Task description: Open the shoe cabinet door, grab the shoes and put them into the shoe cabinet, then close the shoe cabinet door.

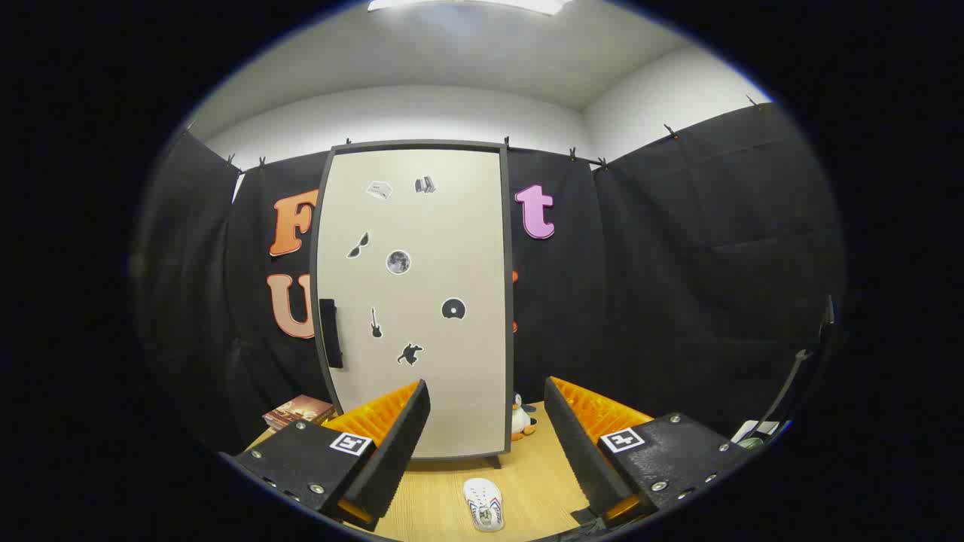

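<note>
A staged recording booth, not a lived-in home: black cloth (678, 248) is clipped up as walls all round, with plain white room walls and a ceiling light panel (467, 4) showing above it at 12 o'clock. Household props sit on a wooden tabletop (542, 474): a tall beige shoe cabinet (418, 301) with stickers at 12 o'clock, a penguin toy (521, 418) at 1 o'clock, books (299, 411) at 10 o'clock

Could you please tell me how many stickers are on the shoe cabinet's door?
7 on the closed beige cabinet door: two grey ones at top, black sunglasses, round moon, black disc, guitar, dark figure. The open gripper may hide more.
</note>
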The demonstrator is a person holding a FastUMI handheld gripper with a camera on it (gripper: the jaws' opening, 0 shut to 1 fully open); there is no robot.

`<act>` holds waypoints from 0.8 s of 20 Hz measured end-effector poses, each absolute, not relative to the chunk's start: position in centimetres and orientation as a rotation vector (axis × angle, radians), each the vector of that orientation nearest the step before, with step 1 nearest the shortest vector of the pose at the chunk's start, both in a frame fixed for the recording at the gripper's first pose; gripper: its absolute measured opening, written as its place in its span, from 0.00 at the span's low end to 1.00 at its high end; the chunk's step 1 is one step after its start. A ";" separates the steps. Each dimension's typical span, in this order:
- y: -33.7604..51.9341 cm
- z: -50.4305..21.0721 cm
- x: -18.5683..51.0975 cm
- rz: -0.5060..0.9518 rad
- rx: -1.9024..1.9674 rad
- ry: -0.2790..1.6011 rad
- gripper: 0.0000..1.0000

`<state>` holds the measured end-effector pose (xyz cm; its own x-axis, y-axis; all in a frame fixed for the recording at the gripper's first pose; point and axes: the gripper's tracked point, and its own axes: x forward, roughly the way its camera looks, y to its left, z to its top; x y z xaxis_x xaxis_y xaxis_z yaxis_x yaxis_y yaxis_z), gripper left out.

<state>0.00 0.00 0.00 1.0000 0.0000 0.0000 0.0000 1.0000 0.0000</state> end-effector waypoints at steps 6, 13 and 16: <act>0.1 0.2 -0.7 0.000 -0.025 -0.002 0.95; 2.3 -0.3 0.1 0.034 -0.015 0.006 0.95; 4.9 -0.7 1.4 0.067 -0.003 0.013 0.95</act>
<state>1.43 4.85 -0.72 0.9977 0.0670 -0.0132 -0.0670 0.9977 -0.0030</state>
